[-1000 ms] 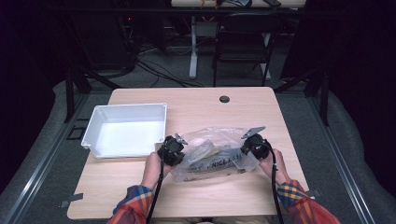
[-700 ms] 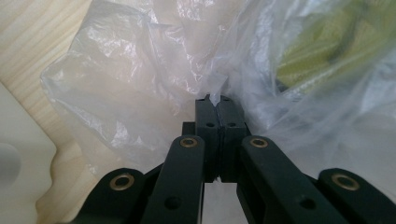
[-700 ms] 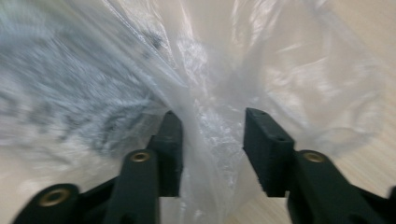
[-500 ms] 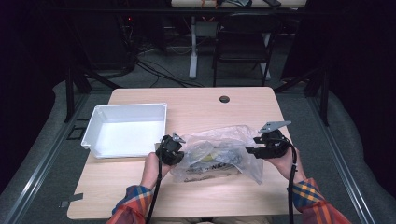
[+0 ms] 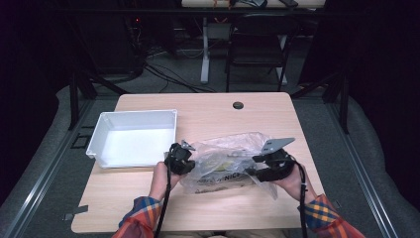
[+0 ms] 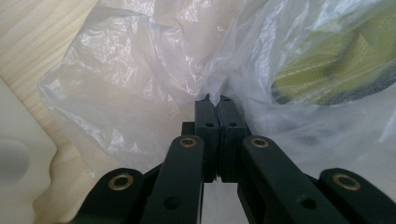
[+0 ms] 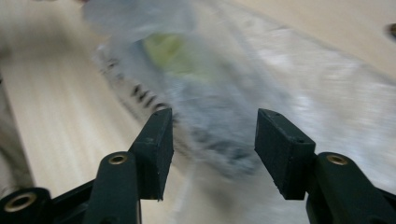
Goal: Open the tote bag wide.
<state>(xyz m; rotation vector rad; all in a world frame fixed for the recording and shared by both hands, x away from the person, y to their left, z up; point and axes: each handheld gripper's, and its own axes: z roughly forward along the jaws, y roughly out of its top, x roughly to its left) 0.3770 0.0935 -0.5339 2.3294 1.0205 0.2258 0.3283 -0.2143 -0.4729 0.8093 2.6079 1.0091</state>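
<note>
A: What is being held low in the frame of the high view?

B: A clear plastic bag is being pinched at its left edge by the left gripper, whose jaws are being pressed fully together on a fold of the film, as seen in the left gripper view.

A: And at the lower right?

B: The right gripper is being kept wide open at the bag's right end; nothing is being gripped between its jaws, and the bag is being seen blurred beyond them.

A: What is being shown farther up?

B: A white bin is being seen left of centre on the wooden table, close to the bag's left end
</note>
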